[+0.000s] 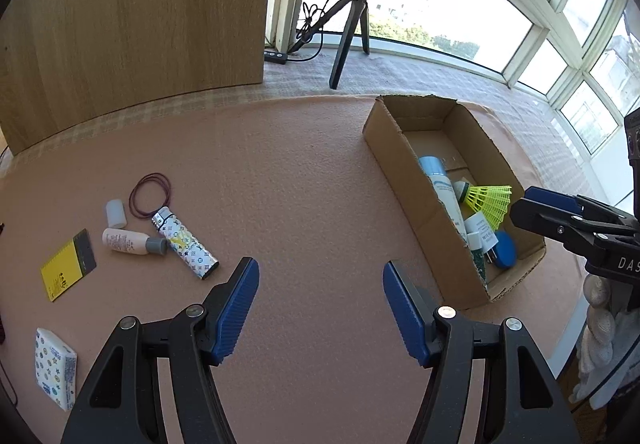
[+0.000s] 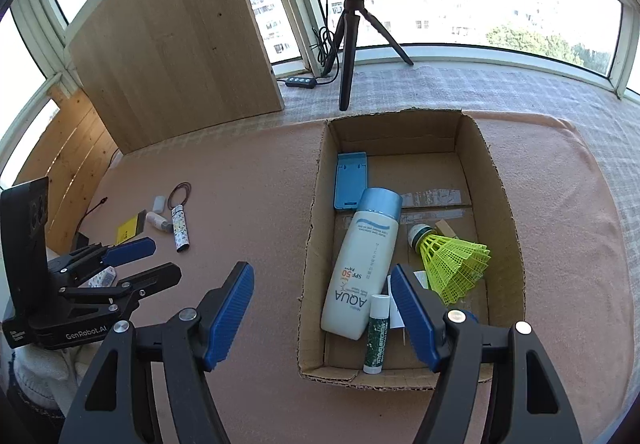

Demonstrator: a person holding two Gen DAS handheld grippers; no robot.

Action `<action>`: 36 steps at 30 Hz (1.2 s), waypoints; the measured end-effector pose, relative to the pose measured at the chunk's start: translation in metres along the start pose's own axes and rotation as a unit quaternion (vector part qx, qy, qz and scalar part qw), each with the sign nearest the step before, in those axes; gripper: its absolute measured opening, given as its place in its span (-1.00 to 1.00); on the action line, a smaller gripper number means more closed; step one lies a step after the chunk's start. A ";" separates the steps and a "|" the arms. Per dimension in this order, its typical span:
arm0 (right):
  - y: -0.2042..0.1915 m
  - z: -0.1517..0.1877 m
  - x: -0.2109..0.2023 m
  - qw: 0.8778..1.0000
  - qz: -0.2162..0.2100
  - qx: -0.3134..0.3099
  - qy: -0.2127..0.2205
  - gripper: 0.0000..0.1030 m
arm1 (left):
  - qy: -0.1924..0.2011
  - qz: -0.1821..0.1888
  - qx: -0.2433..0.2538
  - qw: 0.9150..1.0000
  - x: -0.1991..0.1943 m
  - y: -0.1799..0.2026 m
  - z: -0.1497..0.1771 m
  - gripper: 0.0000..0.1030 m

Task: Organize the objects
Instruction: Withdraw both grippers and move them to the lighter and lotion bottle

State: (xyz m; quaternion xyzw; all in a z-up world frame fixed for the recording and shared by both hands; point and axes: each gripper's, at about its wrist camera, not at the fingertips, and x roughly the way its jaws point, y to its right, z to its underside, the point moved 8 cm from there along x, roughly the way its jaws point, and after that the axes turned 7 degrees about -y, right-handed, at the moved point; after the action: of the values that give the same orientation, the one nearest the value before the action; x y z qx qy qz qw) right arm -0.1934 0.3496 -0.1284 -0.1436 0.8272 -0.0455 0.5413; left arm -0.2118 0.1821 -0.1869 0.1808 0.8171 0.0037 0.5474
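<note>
Both grippers empty, jaws wide: left gripper (image 1: 320,308) over bare counter (image 1: 300,184), right gripper (image 2: 322,308) at cardboard box (image 2: 500,204) near edge. Between picks, I'd say. Next: left swings left to patterned tube (image 1: 186,244) w/ small bottle (image 1: 128,241) touching it; straddle tube only.

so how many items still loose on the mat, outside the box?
6, all left of the box: rubber band, white cap, small bottle, patterned tube, yellow notepad, tissue pack. More may lie out of frame.
</note>
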 end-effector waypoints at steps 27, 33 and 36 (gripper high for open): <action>-0.163 -0.039 0.119 0.990 -0.036 -0.116 -0.077 0.30 | -0.023 -0.046 -0.107 0.993 0.025 -0.190 -0.016 -0.09; -0.180 -0.038 0.152 0.985 -0.027 -0.135 -0.101 0.19 | -0.034 -0.045 -0.116 0.992 0.044 -0.199 -0.020 -0.24; -0.184 -0.036 0.167 0.983 -0.026 -0.142 -0.115 0.10 | -0.038 -0.046 -0.116 0.991 0.049 -0.200 -0.021 -0.27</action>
State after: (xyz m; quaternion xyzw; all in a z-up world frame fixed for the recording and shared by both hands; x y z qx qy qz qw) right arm -0.2536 0.1227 -0.2185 -0.2445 0.7538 0.0752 0.6053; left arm -0.3049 0.0141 -0.2632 0.0781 0.7971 0.0668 0.5951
